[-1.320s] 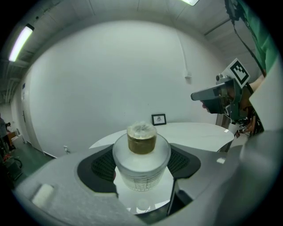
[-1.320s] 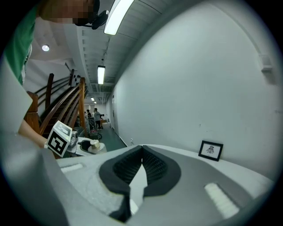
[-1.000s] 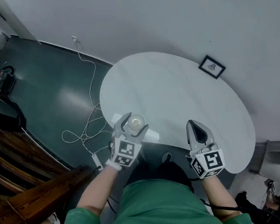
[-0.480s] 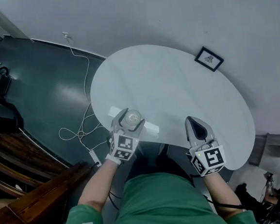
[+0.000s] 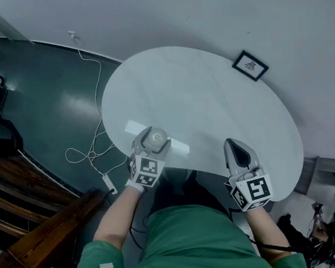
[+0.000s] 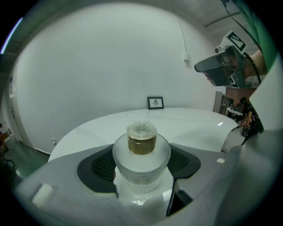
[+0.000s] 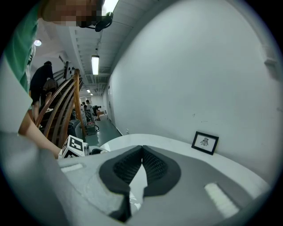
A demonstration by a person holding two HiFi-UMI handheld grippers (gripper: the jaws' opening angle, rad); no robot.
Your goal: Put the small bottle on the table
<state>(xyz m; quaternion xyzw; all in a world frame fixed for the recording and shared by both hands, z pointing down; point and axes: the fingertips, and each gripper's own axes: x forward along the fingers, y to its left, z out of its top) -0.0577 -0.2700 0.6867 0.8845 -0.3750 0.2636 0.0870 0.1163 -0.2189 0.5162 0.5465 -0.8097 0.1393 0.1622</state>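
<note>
A small frosted bottle (image 6: 141,161) with a brown neck and a clear cap stands upright between the jaws of my left gripper (image 6: 141,165), which is shut on it. In the head view the small bottle (image 5: 155,138) and left gripper (image 5: 152,142) hang over the near left edge of the white oval table (image 5: 211,103). My right gripper (image 5: 240,152) is over the table's near right edge, shut with nothing in it; its black pads (image 7: 152,165) meet at the tips. The right gripper (image 6: 221,70) also shows in the left gripper view.
A small framed picture (image 5: 250,65) leans against the white wall at the table's far side. A white cable (image 5: 95,137) trails over the dark green floor on the left. Wooden rails (image 5: 30,230) run along the lower left.
My left gripper has carried the bottle a little farther over the table's near edge. The right gripper has hardly moved.
</note>
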